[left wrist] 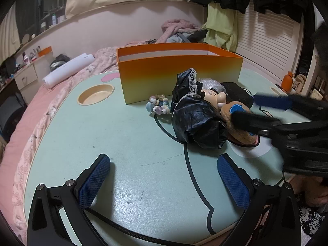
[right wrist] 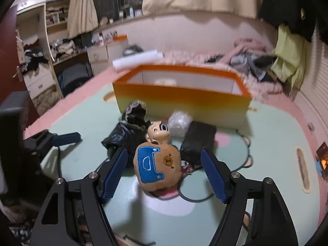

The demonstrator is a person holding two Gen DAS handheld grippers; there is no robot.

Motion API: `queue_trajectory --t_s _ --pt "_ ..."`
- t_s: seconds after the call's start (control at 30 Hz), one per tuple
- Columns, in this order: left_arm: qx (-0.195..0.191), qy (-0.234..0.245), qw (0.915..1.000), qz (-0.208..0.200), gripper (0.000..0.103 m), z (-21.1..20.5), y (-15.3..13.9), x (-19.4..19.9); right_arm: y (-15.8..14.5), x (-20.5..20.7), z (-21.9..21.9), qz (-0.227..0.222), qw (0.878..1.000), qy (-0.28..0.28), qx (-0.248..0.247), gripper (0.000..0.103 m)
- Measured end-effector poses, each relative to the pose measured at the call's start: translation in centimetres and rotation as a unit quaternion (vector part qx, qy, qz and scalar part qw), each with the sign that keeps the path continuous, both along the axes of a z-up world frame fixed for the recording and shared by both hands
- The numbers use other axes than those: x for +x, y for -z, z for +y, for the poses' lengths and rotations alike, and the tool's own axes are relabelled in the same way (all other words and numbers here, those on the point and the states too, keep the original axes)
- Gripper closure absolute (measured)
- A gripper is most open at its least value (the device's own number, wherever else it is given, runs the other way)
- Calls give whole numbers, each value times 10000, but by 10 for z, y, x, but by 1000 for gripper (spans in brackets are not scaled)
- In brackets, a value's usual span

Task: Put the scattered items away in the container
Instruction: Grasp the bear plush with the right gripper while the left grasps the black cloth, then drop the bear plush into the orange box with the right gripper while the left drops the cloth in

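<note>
The orange box [right wrist: 180,100] stands open-topped on the table [right wrist: 102,215], beyond the right gripper [right wrist: 164,174], long side across. Between that gripper's parted, non-touching jaws lies a brown plush toy [right wrist: 157,166] with a blue patch. A doll [right wrist: 157,132] lies just ahead, head toward the gripper. The left gripper [left wrist: 164,184] is open, empty.

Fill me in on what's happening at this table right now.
A person with a gripper in each hand is tidying toys into the orange box. The right gripper straddles a brown plush toy with a blue patch; its pads are not pressing on it. The left gripper hovers open over bare table, holding nothing. A doll in a black dress, a bead bracelet and a black pouch lie outside the box, in front of it.
</note>
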State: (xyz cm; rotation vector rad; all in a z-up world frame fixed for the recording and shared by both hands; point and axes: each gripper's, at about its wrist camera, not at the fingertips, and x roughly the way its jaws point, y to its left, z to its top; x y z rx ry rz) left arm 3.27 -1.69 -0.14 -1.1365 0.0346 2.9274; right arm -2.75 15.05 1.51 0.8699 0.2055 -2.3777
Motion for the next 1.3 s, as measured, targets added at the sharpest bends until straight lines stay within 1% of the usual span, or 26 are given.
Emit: queue_trajectory --t_s 0.03,0.07,0.1,0.17,0.27,0.37,0.47,0.53,0.57,0.63,0.67,0.7,0.73,0.77,0.8,0.9,0.93,1.0,1.03,1.13,1.2,1.3 --pt "-1 0 10000 0 0 0 0 0 6 -7 -3 -193 9997 32 110 51" --pt "0 0 10000 -1 0 0 0 0 11 -10 -3 -346 9993 12 106 55" --pt "3 0 10000 3 0 0 0 0 13 -9 0 -378 9993 30 -2 57" --pt "2 -1 10000 3 0 1 0 0 8 -7 13 -372 9990 74 -256 58" --pt "-1 -5 10000 6 0 0 0 0 -1 3 38 -253 9964 116 -806 58" --pt "-7 -25 10000 13 0 1 -3 0 -3 11 54 -157 9948 253 -973 58" --pt "92 25 9997 244 1 3 -18 1 -1 13 65 -159 9934 399 -1062 58" --pt "294 148 9988 355 1 6 -30 -4 -3 13 71 -153 9914 481 -1207 58" --pt "393 233 9984 346 1 8 -33 -7 -4 12 73 -144 9908 506 -1247 58" --pt "521 356 9975 321 8 15 -38 -16 -5 11 76 -151 9906 527 -1255 58" --pt "507 373 9977 269 17 19 -38 -24 -4 11 74 -154 9909 526 -1233 58" --pt "461 351 9982 171 29 22 -35 -32 -4 12 73 -153 9911 515 -1216 58" --pt "410 320 9986 13 40 24 -30 -40 -4 11 73 -152 9914 501 -1198 58" --pt "432 302 9983 -251 72 24 -23 -47 -3 10 75 -152 9917 494 -1180 58" --pt "511 284 9976 -360 73 23 -20 -49 -3 10 75 -151 9919 501 -1160 58" --pt "841 379 9955 -211 75 13 -29 -35 -3 8 80 -132 9914 564 -1171 58" --pt "901 388 9951 -81 75 7 -37 -28 -4 7 82 -118 9912 584 -1186 58" --pt "895 372 9952 111 75 0 -51 -20 -8 4 83 -83 9913 601 -1172 58" --pt "903 342 9950 240 75 -5 -63 -18 -12 2 82 -40 9914 616 -1156 58" --pt "952 366 9937 472 75 -13 -89 -24 -32 -8 79 61 9903 571 -1264 58" --pt "865 350 9940 574 75 -15 -107 -37 -50 -18 72 186 9902 505 -1291 58" --pt "735 359 9943 688 75 -14 -128 -63 -82 -43 54 424 9905 514 -1205 58"
